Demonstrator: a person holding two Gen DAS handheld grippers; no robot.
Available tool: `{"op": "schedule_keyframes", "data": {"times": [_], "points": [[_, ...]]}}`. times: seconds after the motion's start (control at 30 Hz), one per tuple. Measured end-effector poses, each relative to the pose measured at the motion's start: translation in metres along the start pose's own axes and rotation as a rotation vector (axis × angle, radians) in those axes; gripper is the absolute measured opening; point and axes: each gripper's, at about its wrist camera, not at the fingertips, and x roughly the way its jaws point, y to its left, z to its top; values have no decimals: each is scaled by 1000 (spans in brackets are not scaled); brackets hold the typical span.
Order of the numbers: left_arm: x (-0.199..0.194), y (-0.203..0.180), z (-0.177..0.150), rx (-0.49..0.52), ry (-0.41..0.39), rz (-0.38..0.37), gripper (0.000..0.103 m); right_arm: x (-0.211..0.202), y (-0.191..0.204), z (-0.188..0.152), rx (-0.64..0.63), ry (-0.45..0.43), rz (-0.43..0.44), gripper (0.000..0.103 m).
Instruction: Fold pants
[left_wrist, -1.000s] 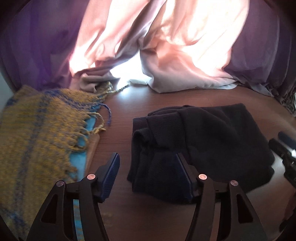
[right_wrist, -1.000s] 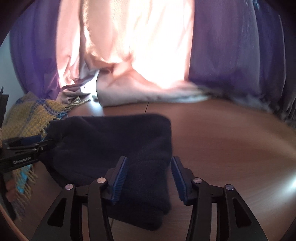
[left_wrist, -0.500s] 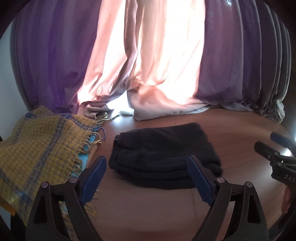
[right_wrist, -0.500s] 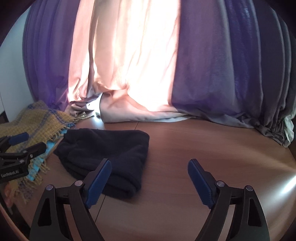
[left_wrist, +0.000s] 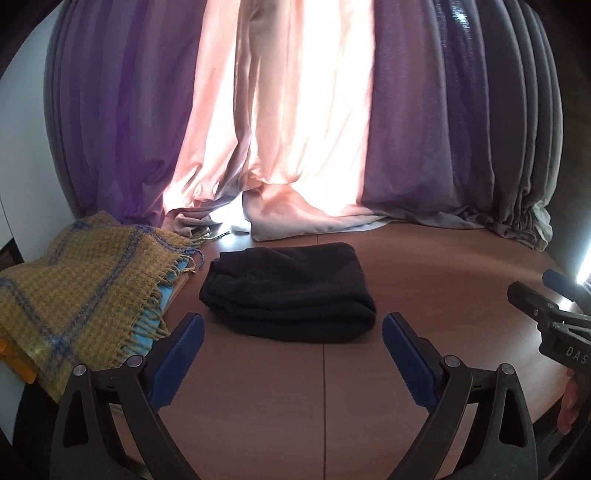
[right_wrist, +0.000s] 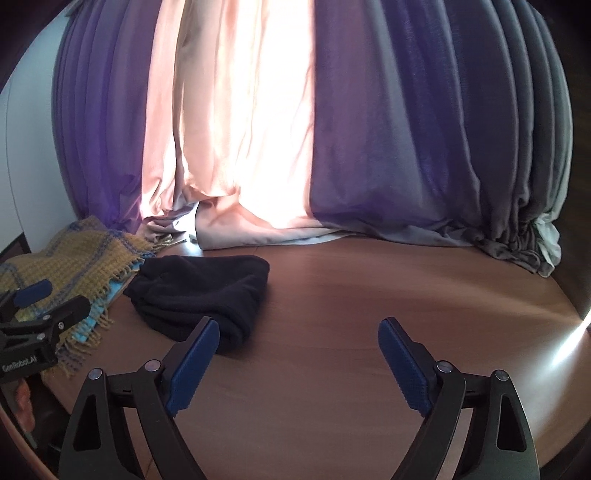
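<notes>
- Backdrop, left wrist view: purple curtains (left_wrist: 443, 129) with a sunlit pink panel (left_wrist: 295, 129) between them, hems pooling on the far edge of a brown wooden table (left_wrist: 443, 280).
- Pants (left_wrist: 288, 291), left wrist view: dark, folded into a thick compact bundle, lying flat on the table straight ahead of the left gripper (left_wrist: 291, 354). Long axis runs side to side across the view; stacked fold edges face the camera. By appearance the fold is finished.
- Left gripper, left wrist view: blue-padded fingers spread wide, holding nothing, clear of the cloth. The near edge of the bundle lies just beyond the fingertips, roughly centred between them.
- Blanket (left_wrist: 81, 295), left wrist view: mustard weave with blue checks and a fringe, lying left of the pants, near but apart.
- Right gripper (left_wrist: 554, 314), left wrist view: seen in part at the right edge, well off to the right of the bundle; jaw state not readable from here.
- Pants (right_wrist: 207, 291), right wrist view: same bundle, lying ahead and to the left of the right gripper (right_wrist: 299, 354); its near right corner sits behind the left fingertip (right_wrist: 195, 350). Contact cannot be told.
- Right gripper, right wrist view: fingers spread wide, empty, over bare table (right_wrist: 369, 295).
- Left gripper (right_wrist: 37, 314), right wrist view: partly visible at the left edge, in front of the blanket (right_wrist: 74, 258).
- Judgement: the left gripper faces the pants squarely and is better placed for any final touch; the right would have to swing left.
</notes>
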Motion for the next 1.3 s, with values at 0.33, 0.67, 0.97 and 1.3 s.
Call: {"op": "schedule_keyframes", "data": {"times": [0.33,0.67,0.97,1.3], "points": [[-52,-20,-21,-11,-15,4,101,-56,-18,-24,12,-31,-11,89],[-81,-34,-37,6,-20,-15,102,-94,-30,-44,22,-46,-16,89],[-96,-45,-45,-4,-23,-35,102,-116,-39,-54,21,-62,-28,89],[-104,-54,-49,10,-25,-31,103,-130,-51,-60,31,-66,-29,89]]}}
